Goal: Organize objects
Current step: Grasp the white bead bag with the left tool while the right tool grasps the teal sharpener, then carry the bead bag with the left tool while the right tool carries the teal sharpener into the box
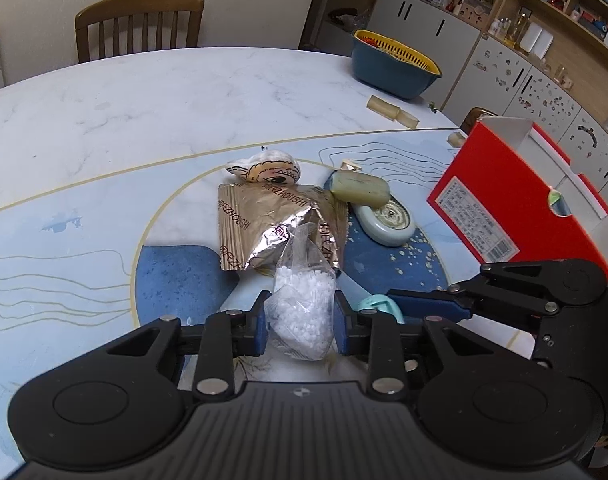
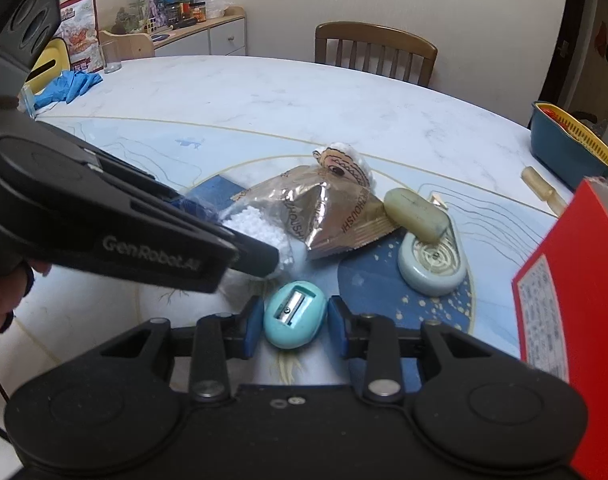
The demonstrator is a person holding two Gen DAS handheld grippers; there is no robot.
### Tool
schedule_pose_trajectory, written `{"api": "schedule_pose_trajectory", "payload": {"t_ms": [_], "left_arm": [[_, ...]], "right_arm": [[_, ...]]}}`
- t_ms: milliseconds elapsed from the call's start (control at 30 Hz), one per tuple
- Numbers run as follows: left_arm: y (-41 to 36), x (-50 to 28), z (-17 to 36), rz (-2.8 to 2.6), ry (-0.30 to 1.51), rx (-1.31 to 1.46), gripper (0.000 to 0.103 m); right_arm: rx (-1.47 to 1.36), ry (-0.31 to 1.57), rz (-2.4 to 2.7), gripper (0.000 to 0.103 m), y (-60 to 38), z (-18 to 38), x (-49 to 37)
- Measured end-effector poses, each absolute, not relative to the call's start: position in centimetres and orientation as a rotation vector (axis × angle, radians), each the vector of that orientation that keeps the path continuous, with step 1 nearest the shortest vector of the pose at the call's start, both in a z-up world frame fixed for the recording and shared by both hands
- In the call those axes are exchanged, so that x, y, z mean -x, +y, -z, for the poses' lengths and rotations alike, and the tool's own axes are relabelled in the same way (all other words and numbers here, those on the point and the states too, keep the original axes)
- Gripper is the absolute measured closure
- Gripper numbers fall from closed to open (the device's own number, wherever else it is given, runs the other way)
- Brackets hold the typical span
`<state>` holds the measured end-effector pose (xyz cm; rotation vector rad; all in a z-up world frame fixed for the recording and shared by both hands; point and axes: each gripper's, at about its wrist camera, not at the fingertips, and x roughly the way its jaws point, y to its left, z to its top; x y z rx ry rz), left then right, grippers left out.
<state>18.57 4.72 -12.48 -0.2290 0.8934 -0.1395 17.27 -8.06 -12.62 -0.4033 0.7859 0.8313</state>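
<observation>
My left gripper (image 1: 301, 322) has its jaws around a clear bag of white beads (image 1: 300, 312), pads touching its sides. My right gripper (image 2: 295, 322) has its jaws around a turquoise pencil sharpener (image 2: 294, 316) on the table, small gaps at the pads. Behind lie a gold foil packet (image 1: 272, 224), a plush toy (image 1: 266, 166), a green soap bar (image 1: 360, 187) and a pale blue round tape dispenser (image 1: 388, 220). An open red box (image 1: 516, 200) stands at the right. In the right wrist view the left gripper (image 2: 116, 224) crosses at left over the bead bag (image 2: 260, 228).
A blue basin with a yellow strainer (image 1: 392, 64) sits at the table's far right, near beige tubes (image 1: 392, 110). A wooden chair (image 1: 140, 26) stands behind the table. Blue gloves (image 2: 70, 84) and a glass (image 2: 112, 56) are at the far left. Cabinets line the right wall.
</observation>
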Motion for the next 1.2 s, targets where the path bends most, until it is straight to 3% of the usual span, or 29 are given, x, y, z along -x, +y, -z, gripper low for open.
{"api": "schedule_pose_trajectory", "payload": {"t_ms": [1200], "left_arm": [[-5.6, -16.4, -0.3, 0.306, 0.816, 0.128, 0.073]], "right_arm": [[0.188, 0.728, -0.703, 0.07, -23.6, -0.8, -17.5]]}}
